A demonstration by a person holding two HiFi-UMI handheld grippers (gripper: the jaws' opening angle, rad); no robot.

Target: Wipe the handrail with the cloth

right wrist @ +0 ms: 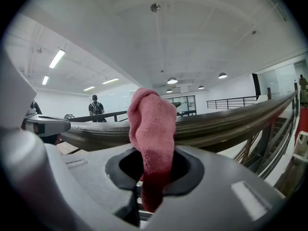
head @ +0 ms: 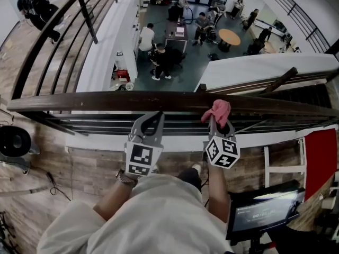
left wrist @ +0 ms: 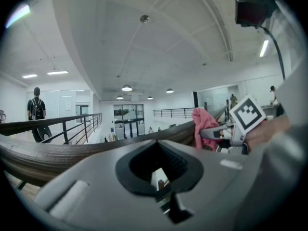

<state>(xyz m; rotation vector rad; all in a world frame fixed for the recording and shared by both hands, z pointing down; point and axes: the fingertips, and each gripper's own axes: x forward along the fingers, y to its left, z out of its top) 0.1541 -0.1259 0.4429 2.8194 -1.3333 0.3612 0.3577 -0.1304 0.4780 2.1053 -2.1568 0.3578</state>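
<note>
Clamping a pink cloth (right wrist: 151,129), right gripper (right wrist: 154,150): jaws drawn in on the fabric. A narrow fold runs down through the dark hollow between them, and a bunched wad stands up past the tips.

Cloth, head view (head: 218,111): the wad sits on the top of the handrail (head: 95,100), right of its middle, with the right gripper (head: 219,123) just below it on the person's side.

Handrail: dark wood, flat-topped, running straight across the head view with thin horizontal bars beneath it. In the right gripper view it passes behind the cloth as a broad brown band (right wrist: 231,121).

Left gripper (left wrist: 158,143): jaws together at the tips, nothing between them; only the floor below shows through the hollow. In the head view its tips (head: 152,116) reach the near edge of the handrail, left of the cloth and apart from it. Whether they touch the wood cannot be told.

Handrail, left gripper view (left wrist: 57,155): curves behind the jaws toward the cloth (left wrist: 204,126).

Surroundings: a lower floor with seated people beyond the rail.
</note>
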